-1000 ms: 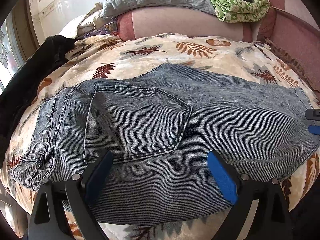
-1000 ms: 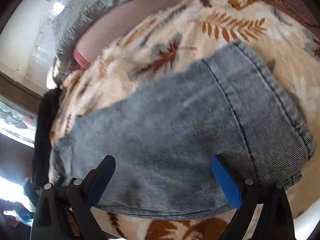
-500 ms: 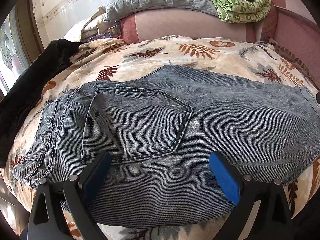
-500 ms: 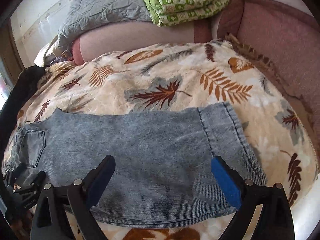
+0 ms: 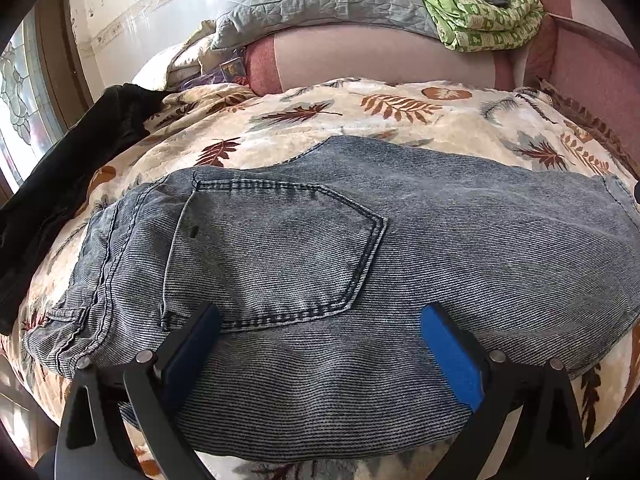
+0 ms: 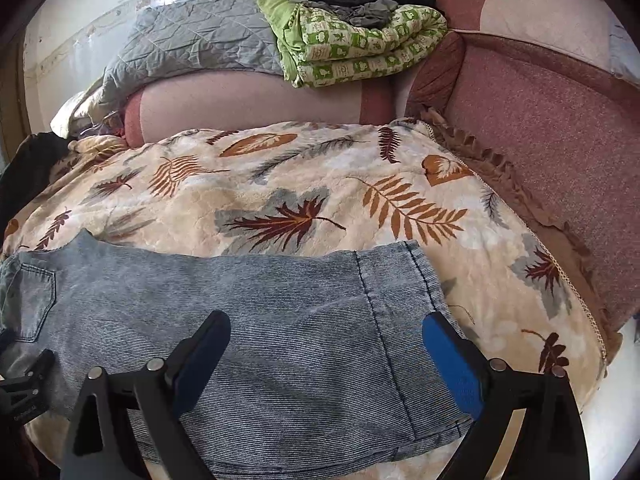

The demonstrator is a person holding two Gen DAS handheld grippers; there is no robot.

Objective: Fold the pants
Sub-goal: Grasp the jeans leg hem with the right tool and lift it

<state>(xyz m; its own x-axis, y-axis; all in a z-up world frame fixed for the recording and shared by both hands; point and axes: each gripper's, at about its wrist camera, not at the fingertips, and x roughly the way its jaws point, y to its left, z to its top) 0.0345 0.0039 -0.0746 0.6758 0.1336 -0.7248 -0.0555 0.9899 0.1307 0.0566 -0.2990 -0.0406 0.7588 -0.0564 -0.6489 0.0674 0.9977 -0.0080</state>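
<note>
Faded blue jeans (image 5: 360,248) lie flat and folded lengthwise across a leaf-print blanket (image 5: 360,116), back pocket (image 5: 280,248) facing up, waistband at the left. My left gripper (image 5: 320,332) hovers open over the seat area, just below the pocket, holding nothing. In the right wrist view the leg end of the jeans (image 6: 280,320) with its hem (image 6: 424,280) lies under my right gripper (image 6: 326,340), which is open and empty. The left gripper's black frame (image 6: 24,380) shows at that view's left edge.
A black garment (image 5: 60,184) lies at the blanket's left edge. A pink sofa back (image 6: 540,128) and cushion (image 6: 248,100) carry a grey quilt (image 6: 192,44) and a folded green blanket (image 6: 360,44). Bare blanket (image 6: 300,184) stretches beyond the jeans.
The right gripper has pulled back and levelled out, so the hem now sits lower and smaller in its view. The left gripper has drawn back slightly. Both stay open.
</note>
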